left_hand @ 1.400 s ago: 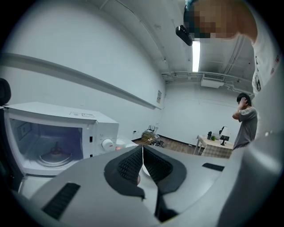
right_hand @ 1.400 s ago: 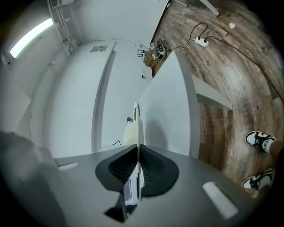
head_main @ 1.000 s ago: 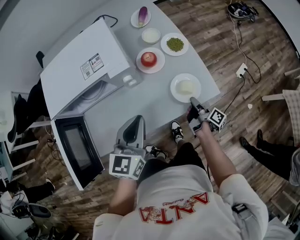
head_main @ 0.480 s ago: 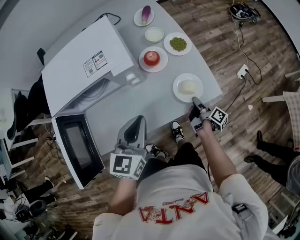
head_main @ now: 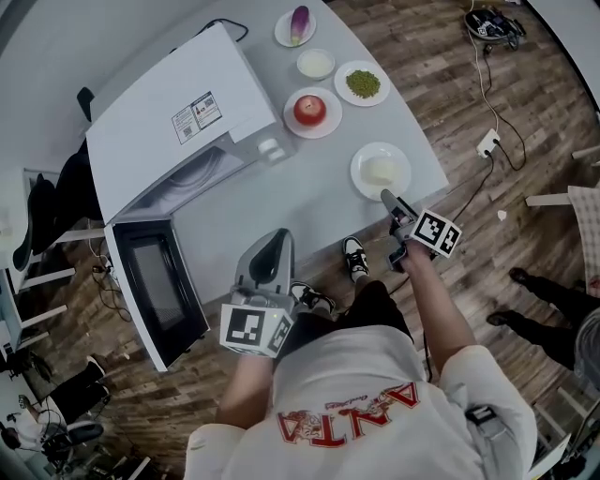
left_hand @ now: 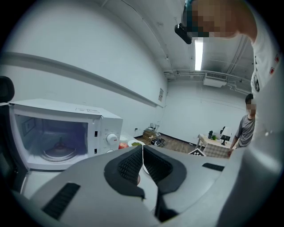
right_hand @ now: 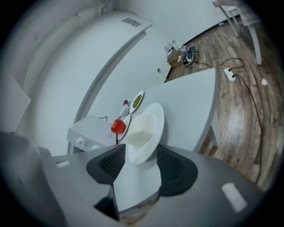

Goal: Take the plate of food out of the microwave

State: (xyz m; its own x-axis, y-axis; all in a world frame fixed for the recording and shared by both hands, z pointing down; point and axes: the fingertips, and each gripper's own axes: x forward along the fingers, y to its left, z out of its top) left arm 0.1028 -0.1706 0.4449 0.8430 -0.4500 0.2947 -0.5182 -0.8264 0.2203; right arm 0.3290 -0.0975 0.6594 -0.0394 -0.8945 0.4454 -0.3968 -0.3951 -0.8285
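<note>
The white plate with pale food (head_main: 381, 171) rests on the grey table (head_main: 281, 202) near its right edge, outside the microwave (head_main: 178, 117). My right gripper (head_main: 387, 198) sits at the plate's near rim. Its jaws have just been opening, and in the right gripper view the plate (right_hand: 143, 126) lies just beyond the parted pads (right_hand: 112, 163) of this gripper (right_hand: 141, 155), untouched. My left gripper (head_main: 272, 240) hovers over the table's front edge, shut and empty, its pads meeting (left_hand: 143, 153). The microwave door (head_main: 155, 291) hangs open, and the turntable (left_hand: 57, 151) is bare.
Behind the plate stand an apple on a plate (head_main: 311, 111), a plate of green beans (head_main: 363, 83), a small white bowl (head_main: 316, 63) and a purple vegetable on a plate (head_main: 298, 23). A cable and socket (head_main: 485, 141) lie on the wooden floor at right.
My right gripper has rolled and its jaws have spread apart at the plate's near rim. The plate stays on the table. The left gripper has not moved.
</note>
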